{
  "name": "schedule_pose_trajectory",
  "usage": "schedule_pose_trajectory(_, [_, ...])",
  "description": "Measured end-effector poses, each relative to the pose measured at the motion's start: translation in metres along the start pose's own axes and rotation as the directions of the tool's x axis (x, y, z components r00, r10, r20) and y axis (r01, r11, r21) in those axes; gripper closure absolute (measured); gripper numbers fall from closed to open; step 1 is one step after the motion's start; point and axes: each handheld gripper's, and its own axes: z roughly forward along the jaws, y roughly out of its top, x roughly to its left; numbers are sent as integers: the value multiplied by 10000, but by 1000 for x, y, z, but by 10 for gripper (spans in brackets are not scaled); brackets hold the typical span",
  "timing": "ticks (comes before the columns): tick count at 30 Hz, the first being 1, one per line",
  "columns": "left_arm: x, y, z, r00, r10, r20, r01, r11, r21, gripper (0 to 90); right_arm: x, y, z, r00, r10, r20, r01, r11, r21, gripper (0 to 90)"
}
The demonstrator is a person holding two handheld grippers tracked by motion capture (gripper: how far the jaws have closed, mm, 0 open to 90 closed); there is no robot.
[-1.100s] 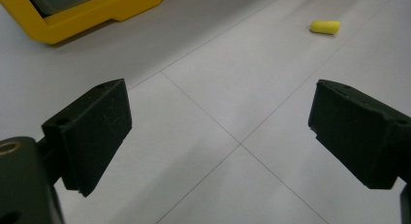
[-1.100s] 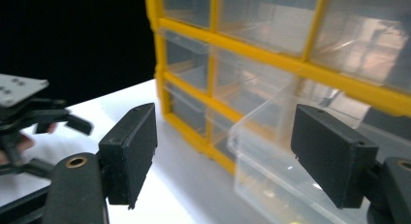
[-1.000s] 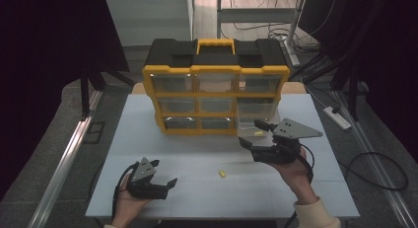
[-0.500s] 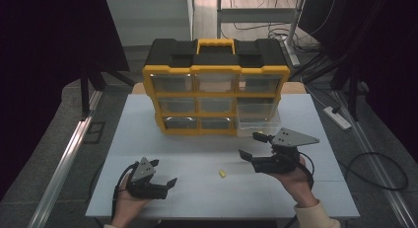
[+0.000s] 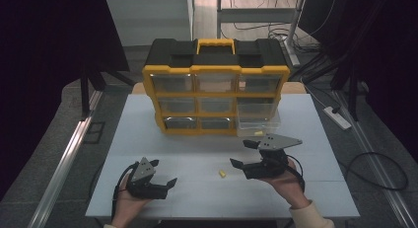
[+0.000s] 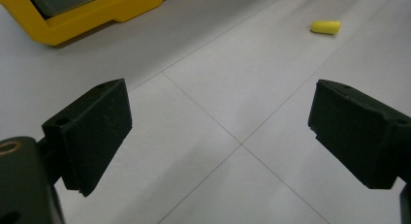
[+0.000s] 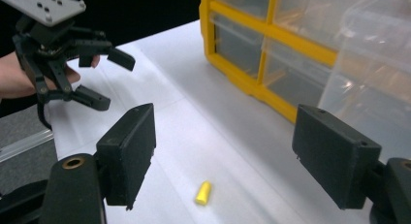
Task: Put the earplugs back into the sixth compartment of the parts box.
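- Apparently the right gripper (image 5: 245, 153), jaws wide and empty, is lining up on the yellow plug (image 5: 222, 174).
- Next: lower, straddle, close.
- Left gripper (image 5: 163, 173) rests wide.

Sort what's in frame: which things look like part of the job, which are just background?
Likely in play:
- small yellow piece lying loose on the table
- right gripper, open, nearest it
- pulled-out clear drawer of the yellow organizer

Just lying about:
- power strip on the floor
- left gripper, open, idle
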Motion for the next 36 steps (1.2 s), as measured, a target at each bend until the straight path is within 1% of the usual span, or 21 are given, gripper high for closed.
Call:
schedule_pose_trajectory(1, [0, 0, 0, 10000, 30, 38, -30, 10000, 31, 84, 0, -2, 4, 10000, 21, -63, -20, 9998, 196, 236])
schedule_pose_trajectory(5, [0, 0, 0, 10000, -13, -4, 13, 10000, 0, 83, 0, -5, 8, 10000, 51, -46, -49, 9992, 398, 235])
schedule_pose_trajectory(6, [0, 0, 0, 10000, -20, 2, 20, 10000, -7, 83, 1, -8, 12, 9999, 43, 166, -51, 9987, 499, 242])
schedule_pose_trajectory(8, [0, 0, -1, 10000, -28, 13, 28, 10000, -7, 83, 1, -8, 12, 9997, 63, 229, -74, 9986, 518, 242])
schedule_pose_trajectory(9, [0, 0, -1, 10000, -8, -8, 8, 10000, -12, 83, 1, -10, 15, 9996, 173, 244, -187, 9981, 590, 242])
schedule_pose_trajectory(12, [0, 0, 0, 10000, 18, 12, -18, 10000, 13, 84, 3, -15, 23, 9999, 24, 131, -36, 9952, 975, 238])
schedule_pose_trajectory(13, [0, 0, 0, 10000, 18, 12, -18, 10000, 13, 84, 3, -15, 23, 9999, 24, 131, -36, 9952, 975, 238])
schedule_pose_trajectory(14, [0, 0, 1, 10000, 9, 54, -9, 10000, 45, 84, 4, -18, 29, 9999, -45, 92, 34, 9926, 1212, 236])
schedule_pose_trajectory(15, [0, 0, 1, 10000, 9, 54, -9, 10000, 45, 84, 4, -18, 29, 9999, -45, 92, 34, 9926, 1212, 236])
schedule_pose_trajectory(16, [0, 0, 1, 10000, 11, 58, -11, 10000, 48, 84, 5, -21, 35, 9998, -148, 114, 130, 9889, 1479, 233])
schedule_pose_trajectory(17, [0, 0, 1, 10000, 17, 49, -17, 10000, 55, 84, 5, -23, 38, 9996, -225, 155, 197, 9865, 1625, 232])
schedule_pose_trajectory(20, [0, 0, 0, 10000, 36, 45, -37, 10000, 60, 84, 6, -28, 45, 9991, -369, 187, 324, 9795, 1987, 229])
schedule_pose_trajectory(21, [0, 0, 0, 10000, 36, 45, -37, 10000, 60, 84, 6, -28, 45, 9991, -369, 187, 324, 9795, 1987, 229])
schedule_pose_trajectory(22, [0, 0, 1, 10000, 55, 43, -56, 10000, 77, 84, 6, -31, 50, 9993, -349, 156, 306, 9750, 2203, 228])
schedule_pose_trajectory(26, [-1, 0, 1, 9999, 83, 64, -84, 9999, 91, 84, 8, -34, 58, 9990, -434, 103, 394, 9674, 2502, 228])
schedule_pose_trajectory(27, [-1, 0, 1, 9999, 83, 64, -84, 9999, 91, 84, 8, -34, 58, 9990, -434, 103, 394, 9674, 2502, 228])
schedule_pose_trajectory(31, [-1, 0, 2, 9999, 101, 55, -101, 9999, 96, 84, 10, -38, 71, 9990, -438, -37, 430, 9563, 2893, 227])
schedule_pose_trajectory(32, [-1, 0, 2, 9999, 101, 55, -101, 9999, 96, 84, 10, -38, 71, 9990, -438, -37, 430, 9563, 2893, 227])
schedule_pose_trajectory(33, [-1, 0, 2, 9999, 102, 57, -103, 9999, 100, 84, 11, -39, 73, 9989, -459, -45, 451, 9524, 3016, 226])
schedule_pose_trajectory(34, [-1, 0, 2, 9999, 103, 55, -104, 9999, 118, 84, 11, -41, 78, 9989, -462, -43, 451, 9457, 3220, 226])
schedule_pose_trajectory(36, [-1, 0, 2, 9999, 110, 52, -111, 9999, 124, 84, 11, -43, 81, 9988, -485, -25, 465, 9404, 3367, 225])
